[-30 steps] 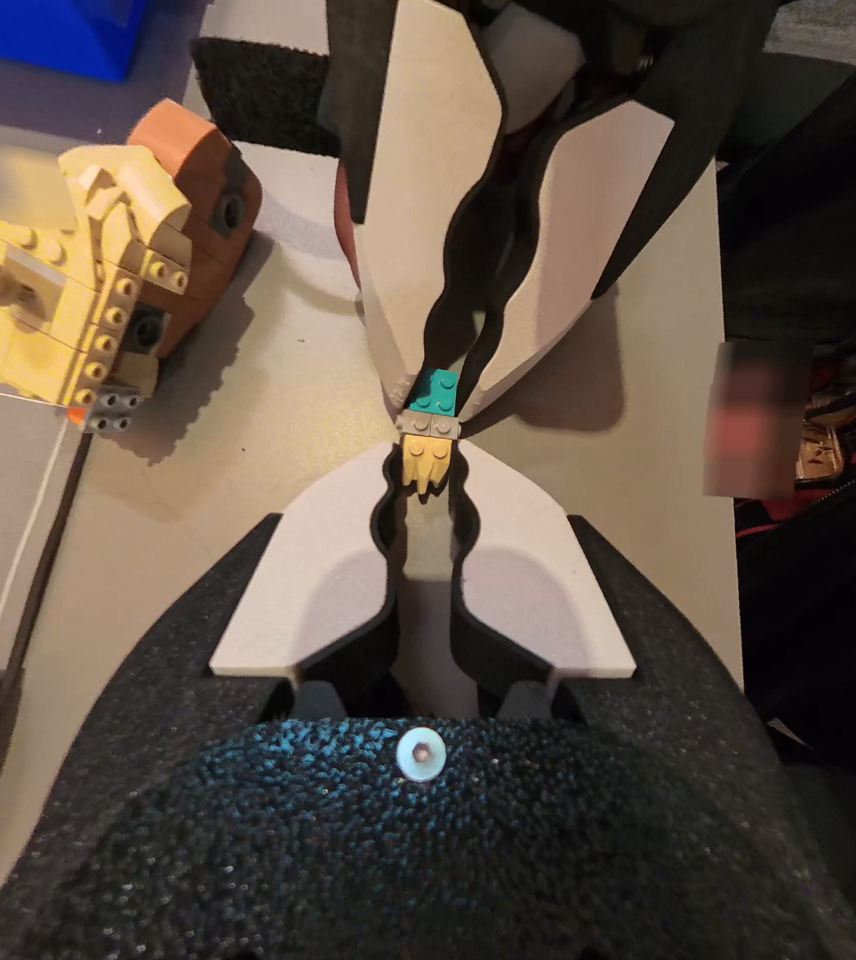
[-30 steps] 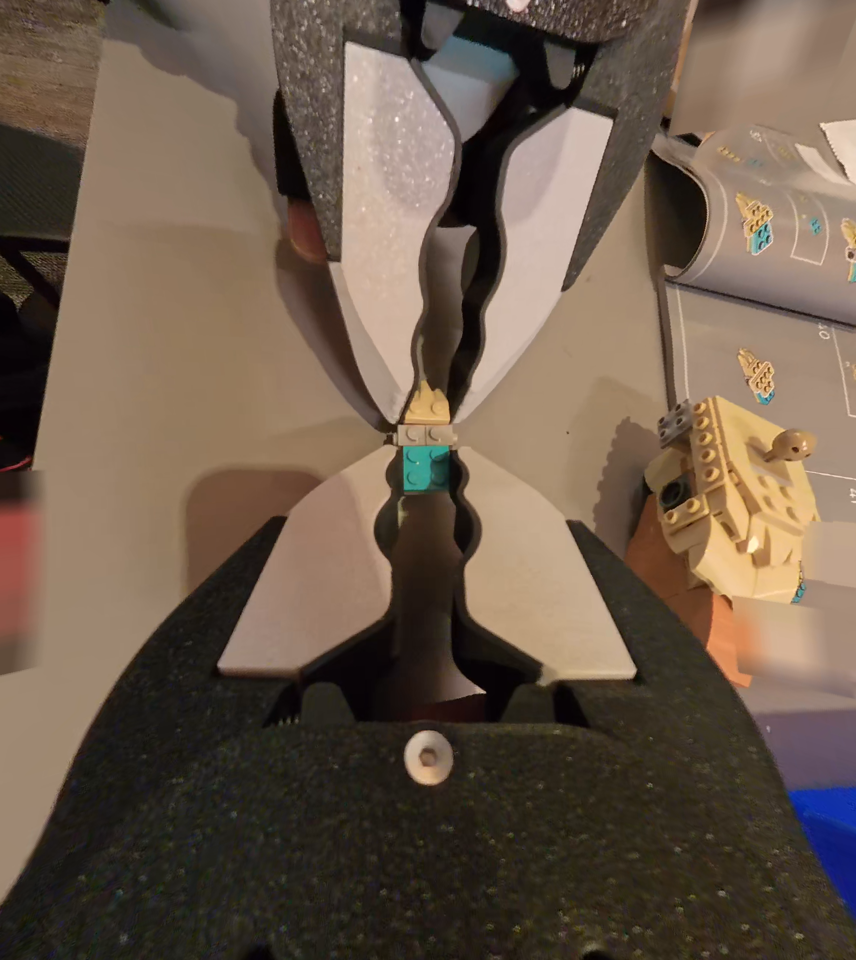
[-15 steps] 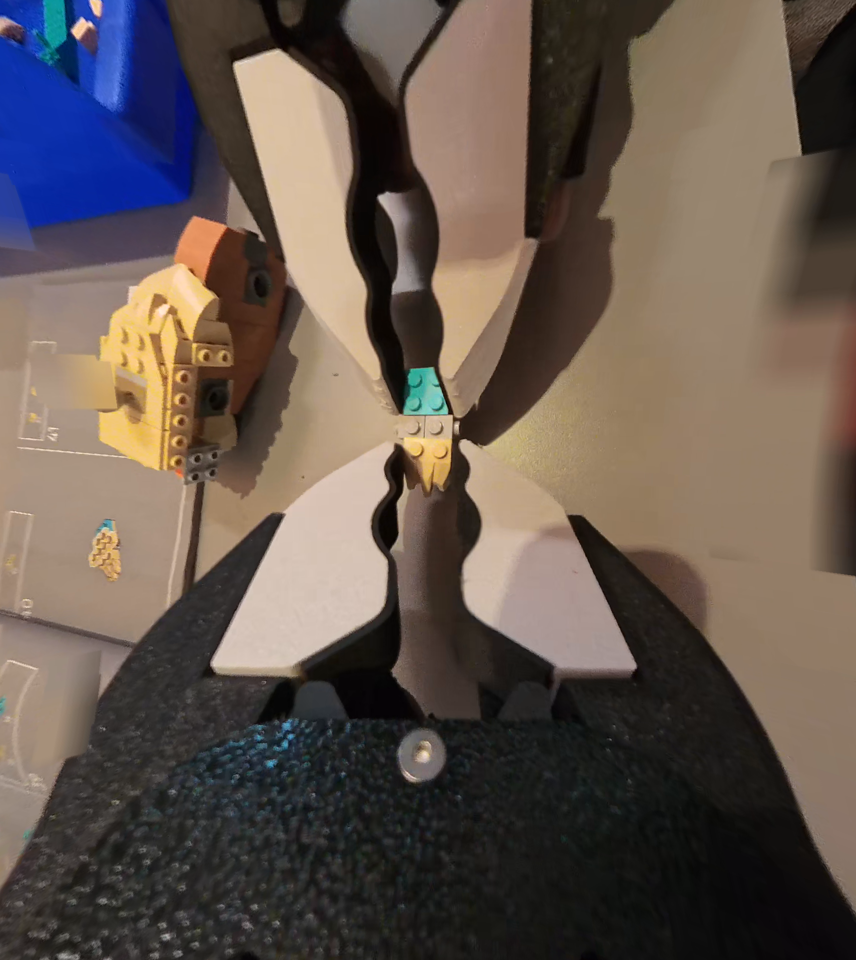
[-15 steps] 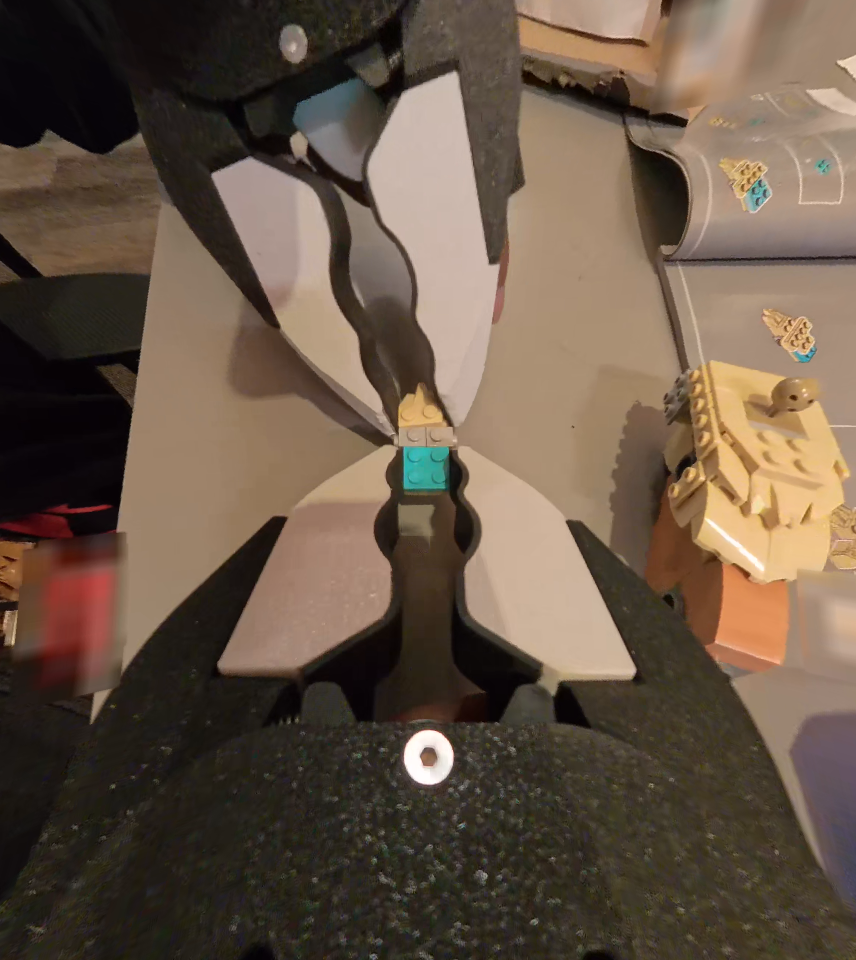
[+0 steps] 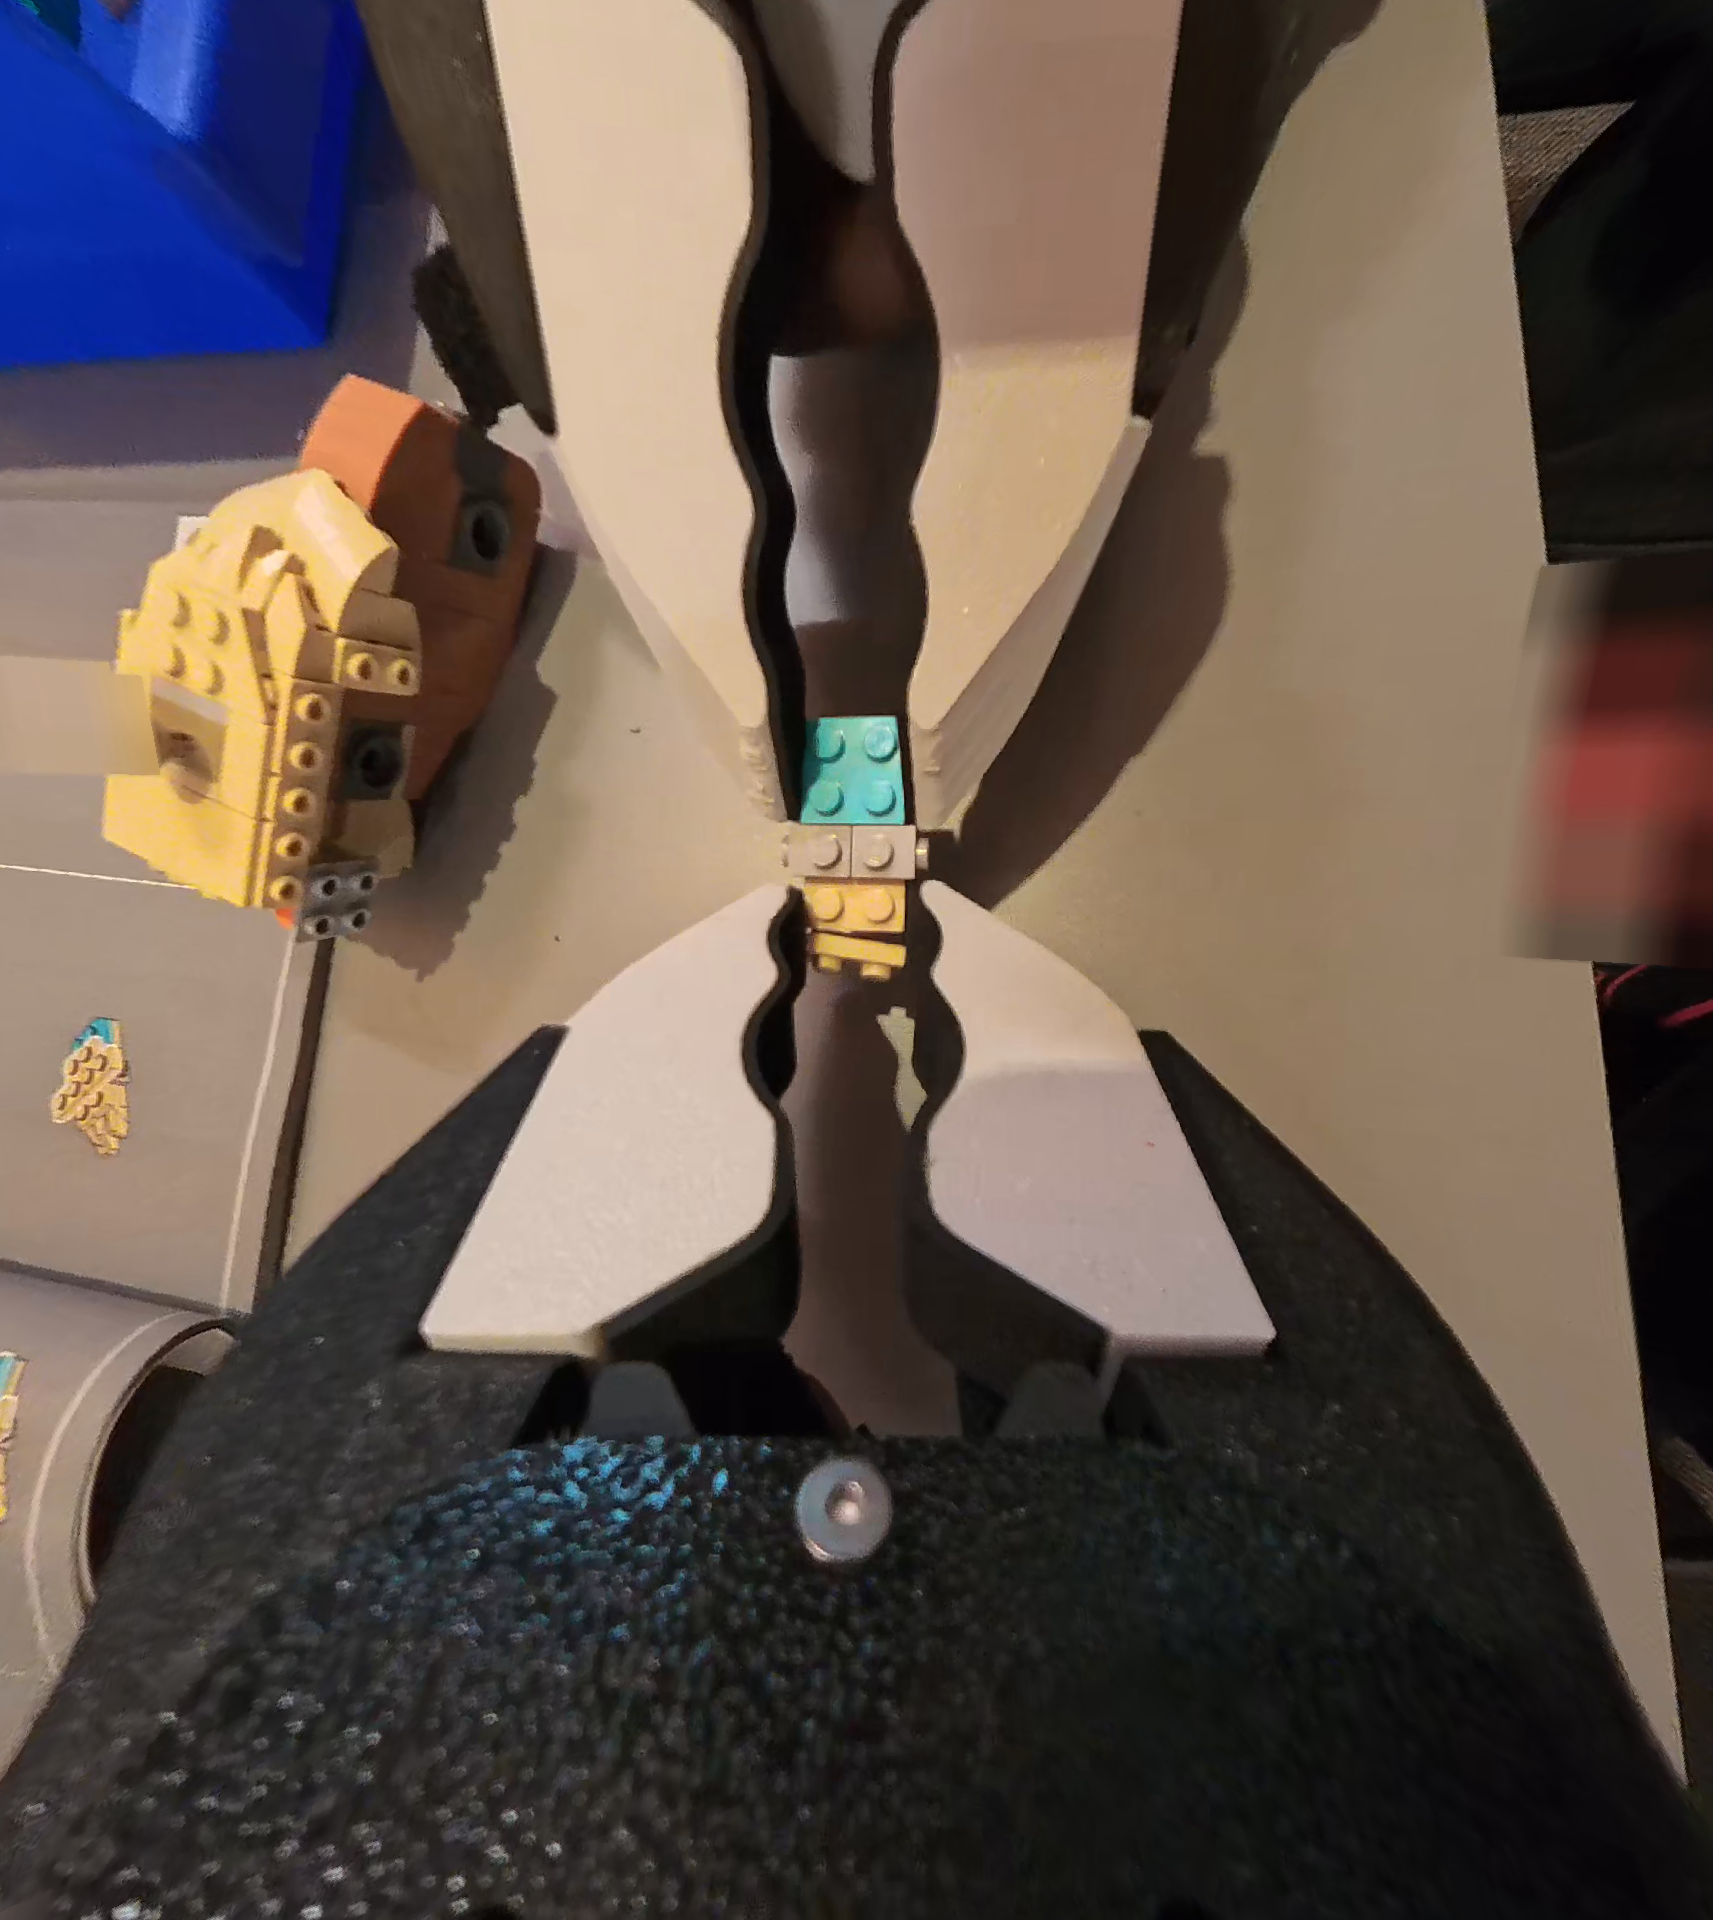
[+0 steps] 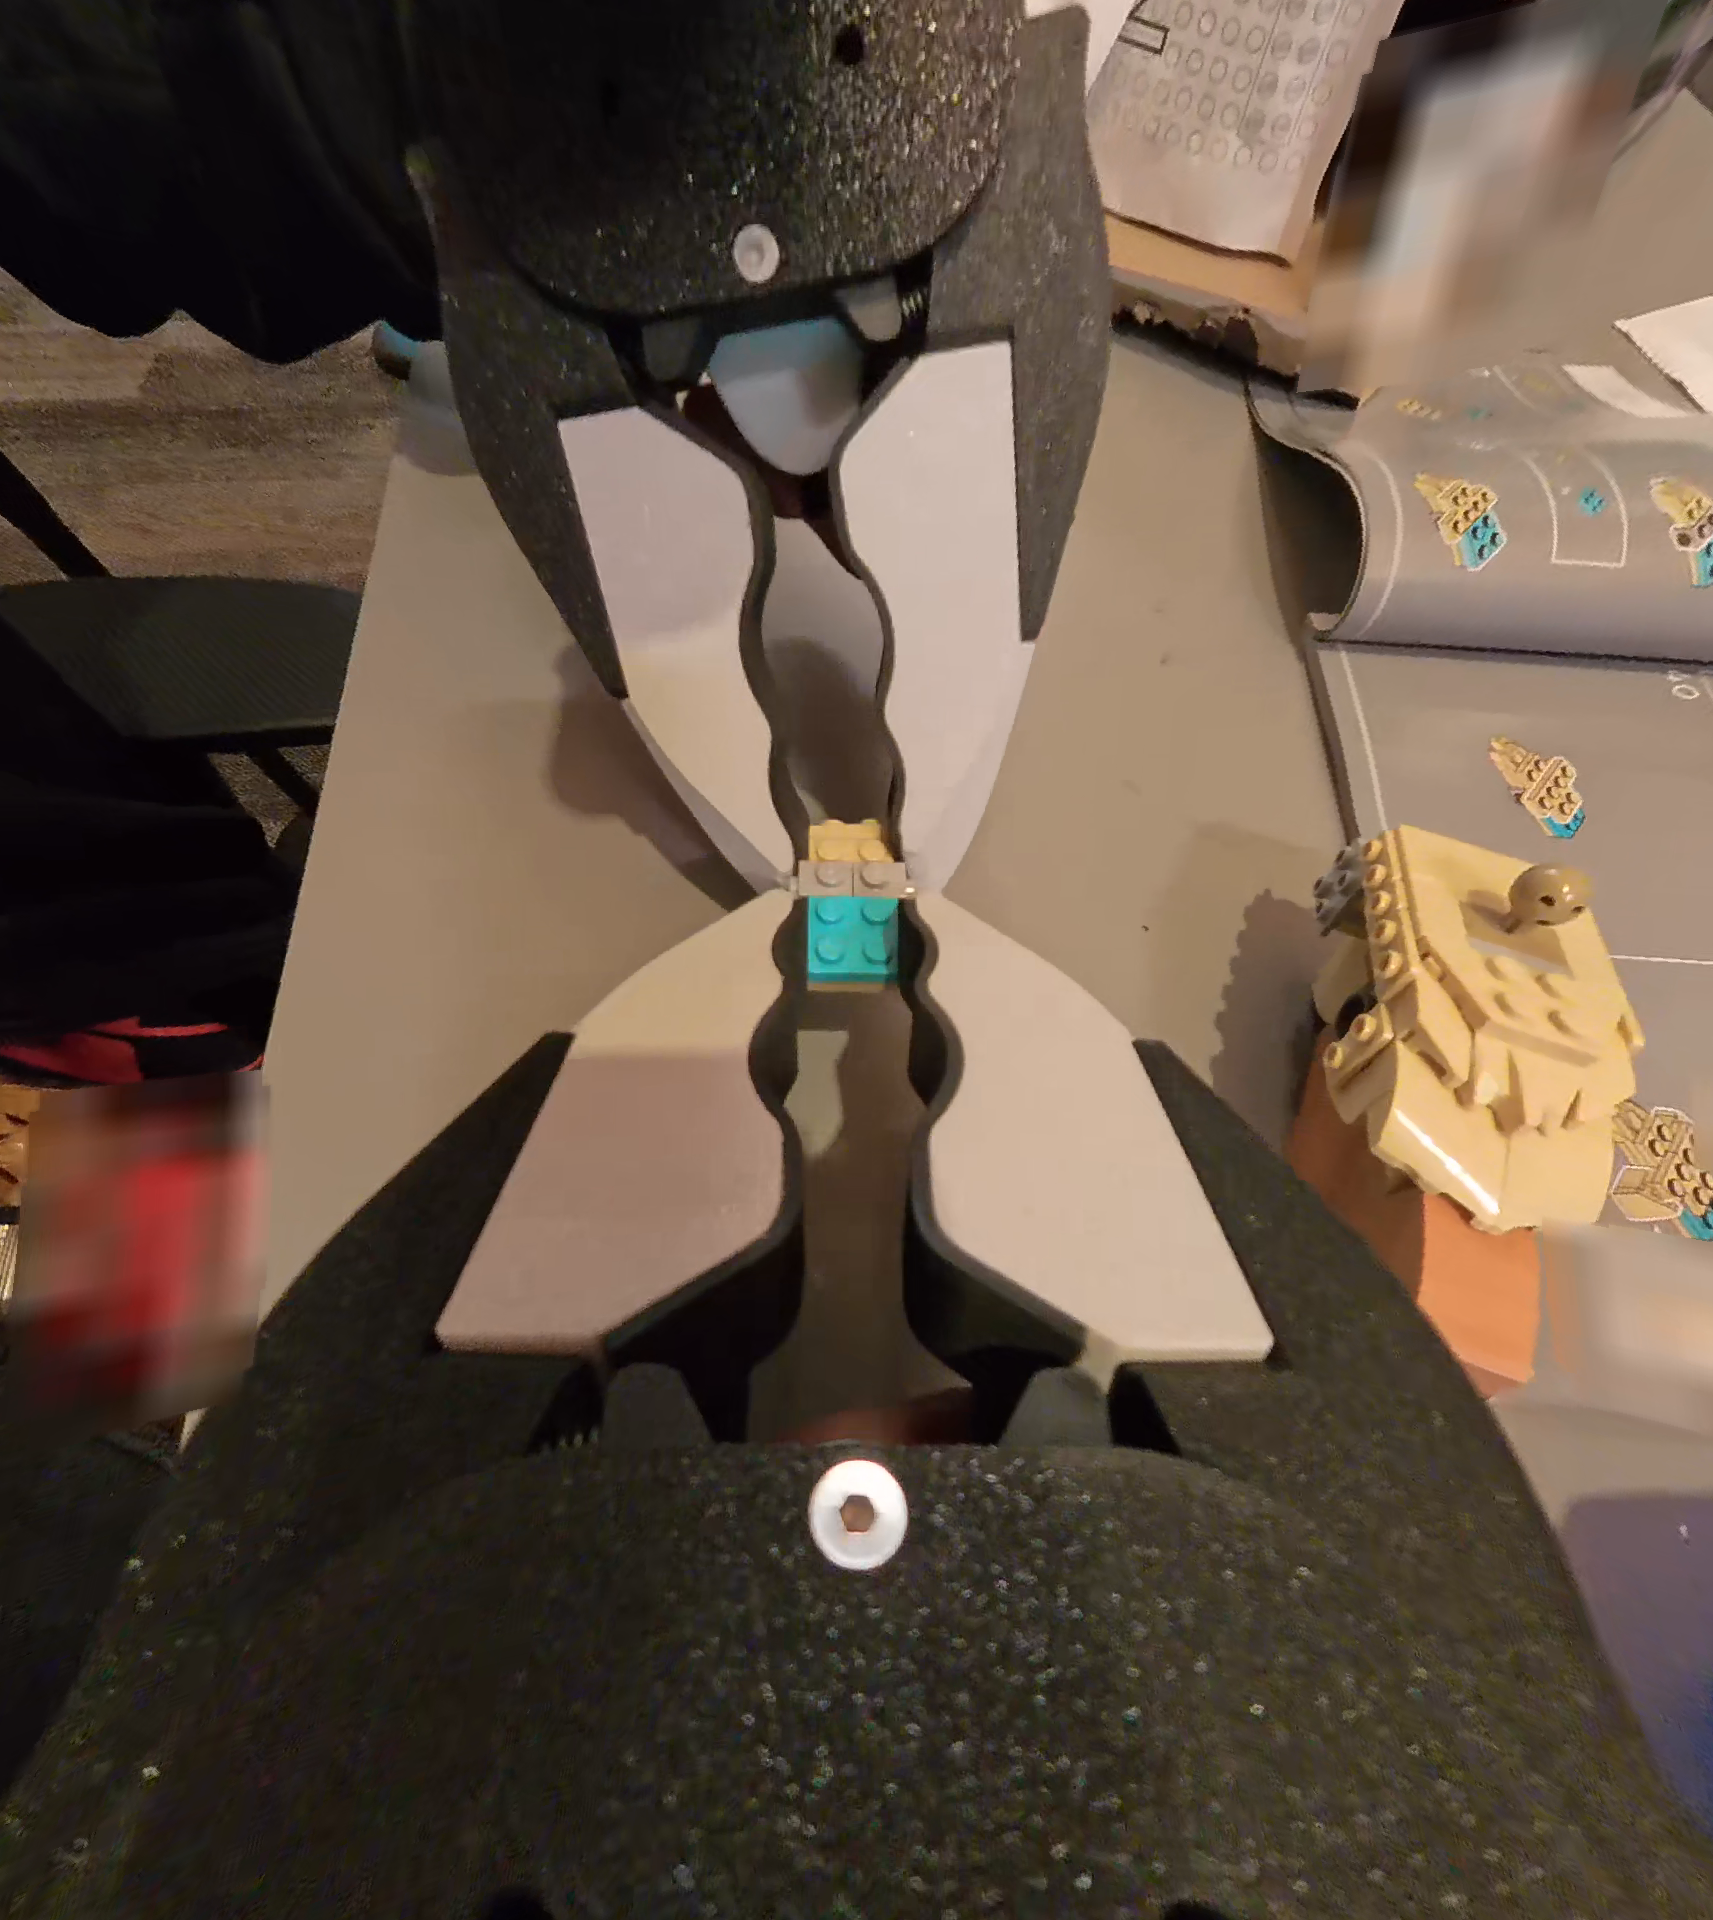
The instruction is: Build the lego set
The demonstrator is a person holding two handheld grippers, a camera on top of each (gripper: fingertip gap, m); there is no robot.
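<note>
Two grippers, left gripper (image 5: pixel 854 940) and right gripper (image 6: pixel 850 951), pinch one small lego assembly (image 5: pixel 854 847).

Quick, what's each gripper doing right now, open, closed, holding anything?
Left gripper: closed on the tan end of the small brick assembly.
Right gripper: closed on the teal end of the same assembly.

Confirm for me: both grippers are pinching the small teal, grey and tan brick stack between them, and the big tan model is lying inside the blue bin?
Not quite. The big tan model lies on the table beside the instruction booklet, outside the blue bin, as the left wrist view shows. The left gripper and right gripper do pinch the small brick stack.
</note>
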